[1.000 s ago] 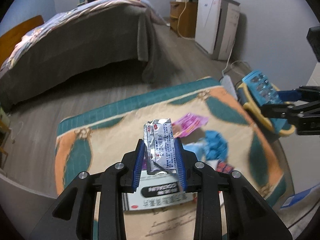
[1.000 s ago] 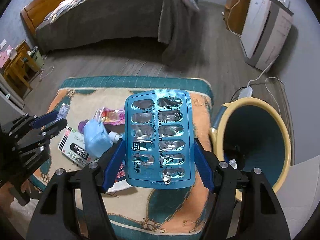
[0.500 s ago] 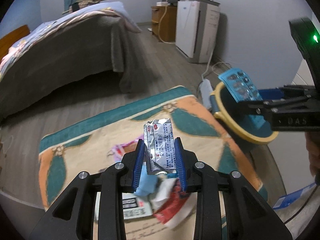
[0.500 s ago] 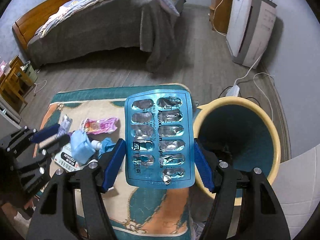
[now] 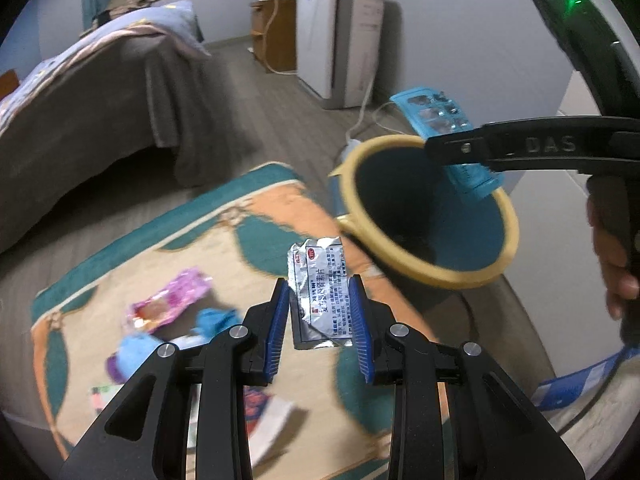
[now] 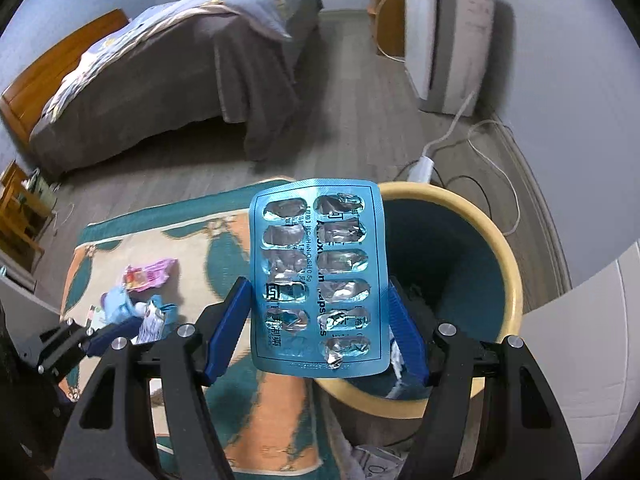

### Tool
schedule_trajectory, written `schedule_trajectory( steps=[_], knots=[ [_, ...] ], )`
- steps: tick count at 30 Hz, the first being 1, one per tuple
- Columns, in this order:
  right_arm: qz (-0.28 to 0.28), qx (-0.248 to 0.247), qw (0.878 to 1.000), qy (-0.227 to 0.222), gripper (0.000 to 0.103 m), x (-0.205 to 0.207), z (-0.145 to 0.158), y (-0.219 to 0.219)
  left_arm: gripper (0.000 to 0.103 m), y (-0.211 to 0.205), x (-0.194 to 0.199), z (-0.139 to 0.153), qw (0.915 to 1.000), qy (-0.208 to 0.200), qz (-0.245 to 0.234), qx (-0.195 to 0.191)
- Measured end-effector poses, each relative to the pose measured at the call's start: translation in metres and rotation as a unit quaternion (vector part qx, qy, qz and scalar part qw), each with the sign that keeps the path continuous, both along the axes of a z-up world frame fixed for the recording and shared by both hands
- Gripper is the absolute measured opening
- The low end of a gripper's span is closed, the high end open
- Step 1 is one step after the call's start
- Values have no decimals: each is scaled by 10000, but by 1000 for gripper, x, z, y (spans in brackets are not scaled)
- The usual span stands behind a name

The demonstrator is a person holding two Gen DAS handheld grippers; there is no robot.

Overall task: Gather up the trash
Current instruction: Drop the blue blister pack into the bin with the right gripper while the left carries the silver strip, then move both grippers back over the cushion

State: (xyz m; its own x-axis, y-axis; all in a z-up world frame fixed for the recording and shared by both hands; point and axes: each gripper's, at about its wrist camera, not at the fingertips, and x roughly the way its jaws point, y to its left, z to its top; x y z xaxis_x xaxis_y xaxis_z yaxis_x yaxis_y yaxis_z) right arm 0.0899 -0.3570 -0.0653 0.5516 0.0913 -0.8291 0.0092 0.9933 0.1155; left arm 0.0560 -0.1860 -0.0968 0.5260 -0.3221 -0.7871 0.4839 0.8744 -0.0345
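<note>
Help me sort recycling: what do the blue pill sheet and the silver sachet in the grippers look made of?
Blue pill sheet: likely blue plastic with foil backing, glossy; the torn pockets show crinkled silver.
Silver sachet: probably foil laminate, shiny and creased, with printed text and a ragged torn top.

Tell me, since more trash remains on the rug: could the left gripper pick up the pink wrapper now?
Probably not yet: the left gripper is shut on a silver sachet. The pink wrapper itself lies uncovered on the rug.
</note>
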Motion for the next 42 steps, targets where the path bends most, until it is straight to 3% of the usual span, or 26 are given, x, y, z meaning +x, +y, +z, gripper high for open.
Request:
schedule_trajectory(
  steps=[10,16,21,22,25,32,36,42],
  knots=[
    [-1218,380,9903,547,67,3,-45,-96,32,-61,4,-8,9989,73,-458,-60],
    [-1257,476,9896,508,67,4,-46,-97,32,-81,26,-26,9987,242,-410,203],
    [-1317,541,9893,333,67,7,-38,-96,33,-101,43,-23,9978,-9,-570,348],
    [-1341,544,9890,299,67,8,-37,-97,35,-104,45,-21,9973,-120,-603,394],
    [-1433,525,9880,236,68,7,-34,-98,59,-110,48,-16,9959,-347,-654,517],
    [-1408,486,9885,271,82,9,-35,-94,86,-96,46,-11,9968,-406,-548,419],
    [-1286,423,9906,213,93,10,-28,-87,89,-73,46,-8,9992,-206,-275,204],
    [-1077,245,9938,154,96,9,-16,-64,91,-26,37,9,9997,-182,-2,137]
  ],
)
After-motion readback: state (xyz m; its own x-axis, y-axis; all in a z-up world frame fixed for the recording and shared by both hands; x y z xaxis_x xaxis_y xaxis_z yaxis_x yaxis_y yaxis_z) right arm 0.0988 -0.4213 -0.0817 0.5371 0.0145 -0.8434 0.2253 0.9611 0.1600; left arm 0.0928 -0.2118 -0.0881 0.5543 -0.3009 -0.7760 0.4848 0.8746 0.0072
